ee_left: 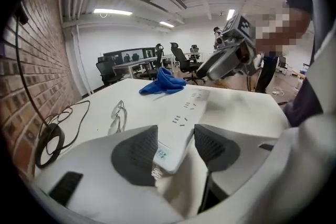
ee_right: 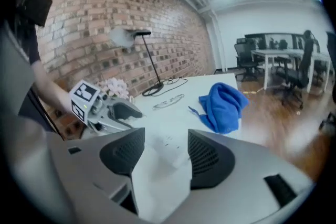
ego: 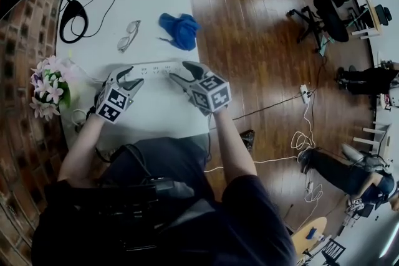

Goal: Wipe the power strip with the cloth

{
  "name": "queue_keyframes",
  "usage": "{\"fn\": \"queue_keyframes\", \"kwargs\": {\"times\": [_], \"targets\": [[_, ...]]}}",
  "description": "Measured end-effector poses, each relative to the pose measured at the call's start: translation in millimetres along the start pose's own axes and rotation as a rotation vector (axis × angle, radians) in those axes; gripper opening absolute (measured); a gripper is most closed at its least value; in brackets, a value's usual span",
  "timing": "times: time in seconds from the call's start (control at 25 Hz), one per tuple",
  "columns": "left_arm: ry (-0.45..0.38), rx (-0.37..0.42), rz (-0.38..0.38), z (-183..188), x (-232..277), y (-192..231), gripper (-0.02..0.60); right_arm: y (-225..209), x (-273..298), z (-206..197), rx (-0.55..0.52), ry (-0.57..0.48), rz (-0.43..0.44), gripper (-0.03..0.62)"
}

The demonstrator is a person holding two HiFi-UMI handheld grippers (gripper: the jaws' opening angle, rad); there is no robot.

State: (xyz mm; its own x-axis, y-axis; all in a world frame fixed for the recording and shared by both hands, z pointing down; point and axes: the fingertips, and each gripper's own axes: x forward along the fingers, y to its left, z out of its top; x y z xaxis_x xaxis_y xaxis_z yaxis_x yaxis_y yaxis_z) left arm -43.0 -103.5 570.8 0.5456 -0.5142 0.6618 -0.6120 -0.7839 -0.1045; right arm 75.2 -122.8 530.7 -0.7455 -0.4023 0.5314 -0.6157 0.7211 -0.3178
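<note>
Bracing the power strip [ego: 156, 67]
My left tongs [ee_left: 176, 139] clamp one end; right tongs [ee_right: 167, 147] stand apart around the other. I'd free right to fetch the cloth [ego: 179, 29].

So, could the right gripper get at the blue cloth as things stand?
Probably yes: the cloth lies in the open beyond the right gripper, nothing between, though its jaws stand round one end of the power strip.
</note>
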Motion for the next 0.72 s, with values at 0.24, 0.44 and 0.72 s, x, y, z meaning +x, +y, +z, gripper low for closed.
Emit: {"fn": "queue_keyframes", "kwargs": {"times": [0.24, 0.44, 0.72], "targets": [[0.001, -0.019, 0.068, -2, -1, 3, 0.239, 41, -37, 3, 0.343, -0.176, 0.150, 0.052], [-0.085, -0.147, 0.041, 10, -5, 6, 0.234, 36, -42, -7, 0.380, -0.184, -0.009, -0.023], [-0.240, -0.262, -0.069, 45, -15, -7, 0.104, 56, -54, 5, 0.411, -0.268, 0.000, -0.025]]}}
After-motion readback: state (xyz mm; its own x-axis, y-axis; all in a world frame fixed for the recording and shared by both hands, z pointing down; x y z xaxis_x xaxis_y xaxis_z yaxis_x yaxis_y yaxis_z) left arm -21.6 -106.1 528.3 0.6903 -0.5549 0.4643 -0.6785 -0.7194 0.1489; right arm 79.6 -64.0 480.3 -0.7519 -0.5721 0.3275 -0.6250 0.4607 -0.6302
